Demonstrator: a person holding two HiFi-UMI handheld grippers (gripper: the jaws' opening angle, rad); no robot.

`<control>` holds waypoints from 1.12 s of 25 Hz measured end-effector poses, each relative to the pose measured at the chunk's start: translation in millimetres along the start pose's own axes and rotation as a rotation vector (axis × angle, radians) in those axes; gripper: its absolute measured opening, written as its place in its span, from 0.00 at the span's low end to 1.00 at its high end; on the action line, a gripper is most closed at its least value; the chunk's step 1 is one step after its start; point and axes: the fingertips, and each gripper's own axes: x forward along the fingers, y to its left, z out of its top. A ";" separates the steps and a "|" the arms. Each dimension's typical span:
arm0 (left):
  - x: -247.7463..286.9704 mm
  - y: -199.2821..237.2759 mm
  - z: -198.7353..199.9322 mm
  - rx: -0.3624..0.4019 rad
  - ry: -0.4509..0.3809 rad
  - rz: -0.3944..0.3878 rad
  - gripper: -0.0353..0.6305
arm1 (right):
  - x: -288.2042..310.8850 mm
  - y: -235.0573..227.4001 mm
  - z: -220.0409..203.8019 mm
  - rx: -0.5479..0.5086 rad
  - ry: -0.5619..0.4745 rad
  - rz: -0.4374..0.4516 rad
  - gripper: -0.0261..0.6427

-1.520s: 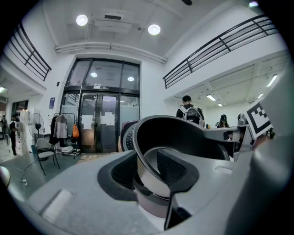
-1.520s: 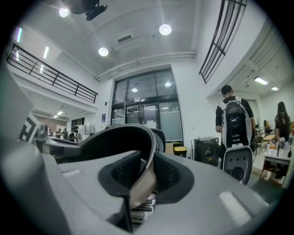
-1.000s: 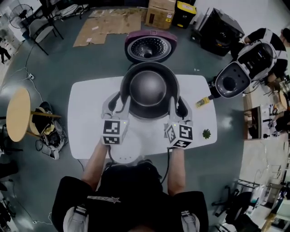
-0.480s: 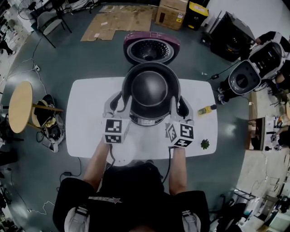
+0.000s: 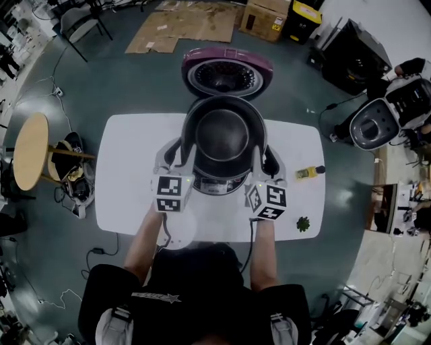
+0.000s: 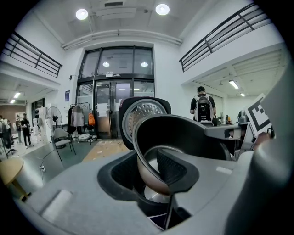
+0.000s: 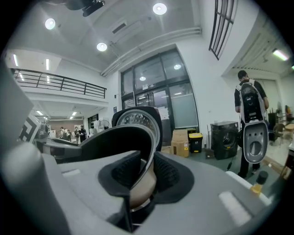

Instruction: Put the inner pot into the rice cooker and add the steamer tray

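The dark inner pot [image 5: 222,138] hangs over the rice cooker's body [image 5: 219,183] on the white table [image 5: 128,168]. My left gripper [image 5: 176,153] is shut on the pot's left rim and my right gripper [image 5: 266,158] on its right rim. In the left gripper view the rim [image 6: 183,133] runs between the pads of that gripper [image 6: 154,170]. The right gripper view shows the pot wall [image 7: 124,137] pinched in its gripper [image 7: 142,176]. The cooker's maroon lid [image 5: 227,71] stands open behind. A white round piece [image 5: 176,229], perhaps the steamer tray, lies at the table's near edge.
A small yellow bottle [image 5: 308,172] and a green bit [image 5: 304,223] lie on the table's right side. On the floor are a round wooden stool [image 5: 30,151] at left, another open cooker [image 5: 372,124] at right, and cardboard boxes [image 5: 262,19] behind.
Both grippers have come down with the pot, which now sits lower over the cooker body. More of the cooker's front shows under the pot. Both grips are unchanged.
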 end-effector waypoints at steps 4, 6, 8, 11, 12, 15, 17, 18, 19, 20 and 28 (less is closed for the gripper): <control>11.9 3.3 -9.0 0.004 0.035 0.008 0.27 | 12.9 -3.2 -11.9 0.011 0.032 0.006 0.18; 16.7 4.3 -14.4 0.001 0.047 0.007 0.27 | 18.1 -4.7 -18.9 0.016 0.050 0.007 0.18; 22.1 4.7 -19.8 -0.003 0.061 0.006 0.27 | 23.1 -7.1 -25.4 0.020 0.067 0.008 0.18; 29.9 6.5 -27.3 -0.011 0.087 0.007 0.27 | 31.1 -9.5 -34.2 0.023 0.099 0.009 0.18; 32.3 6.9 -29.7 -0.012 0.095 0.007 0.27 | 33.7 -10.4 -38.0 0.023 0.117 0.007 0.18; 39.8 8.1 -36.5 -0.015 0.120 0.006 0.27 | 41.8 -13.2 -49.8 0.028 0.170 0.003 0.18; 43.8 9.9 -41.1 -0.018 0.136 0.006 0.27 | 46.2 -13.4 -56.2 0.036 0.192 0.005 0.18; 45.6 10.9 -43.5 -0.019 0.145 0.006 0.27 | 48.1 -13.3 -59.0 0.040 0.201 0.007 0.18; 47.2 11.7 -46.1 -0.021 0.153 0.006 0.27 | 49.9 -13.2 -61.8 0.041 0.210 0.008 0.18; 48.7 12.3 -48.6 -0.022 0.159 0.007 0.27 | 51.6 -13.2 -64.5 0.041 0.219 0.009 0.18; 60.8 16.3 -65.7 -0.028 0.209 0.005 0.27 | 63.5 -14.6 -85.3 0.050 0.303 0.022 0.18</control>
